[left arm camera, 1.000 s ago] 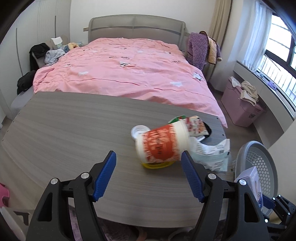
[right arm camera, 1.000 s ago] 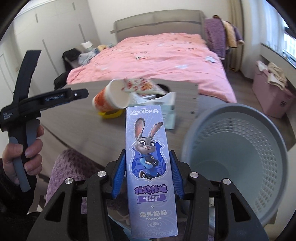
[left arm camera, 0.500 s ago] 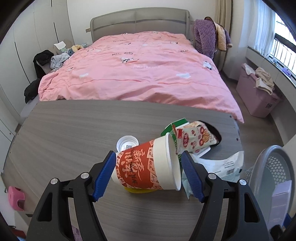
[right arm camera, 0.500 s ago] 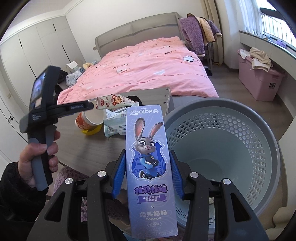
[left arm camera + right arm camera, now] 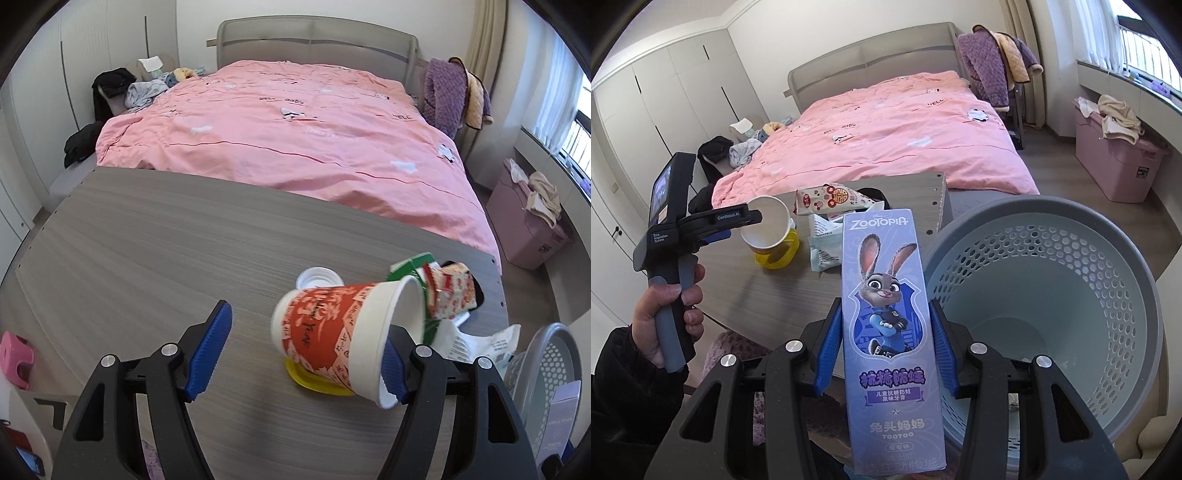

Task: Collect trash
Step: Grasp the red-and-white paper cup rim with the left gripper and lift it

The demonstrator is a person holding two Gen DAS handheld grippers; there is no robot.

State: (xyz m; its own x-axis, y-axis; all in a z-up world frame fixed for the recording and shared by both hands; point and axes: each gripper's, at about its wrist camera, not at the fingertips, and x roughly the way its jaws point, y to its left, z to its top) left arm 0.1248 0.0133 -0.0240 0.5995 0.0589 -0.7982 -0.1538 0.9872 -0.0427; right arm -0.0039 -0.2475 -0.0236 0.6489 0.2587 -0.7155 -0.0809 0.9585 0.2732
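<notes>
A red and white paper cup (image 5: 332,332) lies on its side on the grey table (image 5: 147,258), resting on a yellow lid (image 5: 314,382). My left gripper (image 5: 303,354) is open with the cup between its fingers, against the right one. A snack wrapper (image 5: 450,291), a green carton (image 5: 413,264), a white lid (image 5: 314,277) and a white plastic bag (image 5: 480,343) lie at the table's right end. My right gripper (image 5: 884,347) is shut on a purple Zootopia toothpaste box (image 5: 886,314), held beside the rim of the grey-blue waste basket (image 5: 1052,295).
A bed with a pink cover (image 5: 288,140) stands behind the table. A pink storage box (image 5: 1115,166) with clothes stands by the window. The basket also shows in the left wrist view (image 5: 543,365) off the table's right end.
The left gripper has shifted left, so the cup now lies against its right finger. The right gripper holds the box beside the basket, with little movement in the last half second.
</notes>
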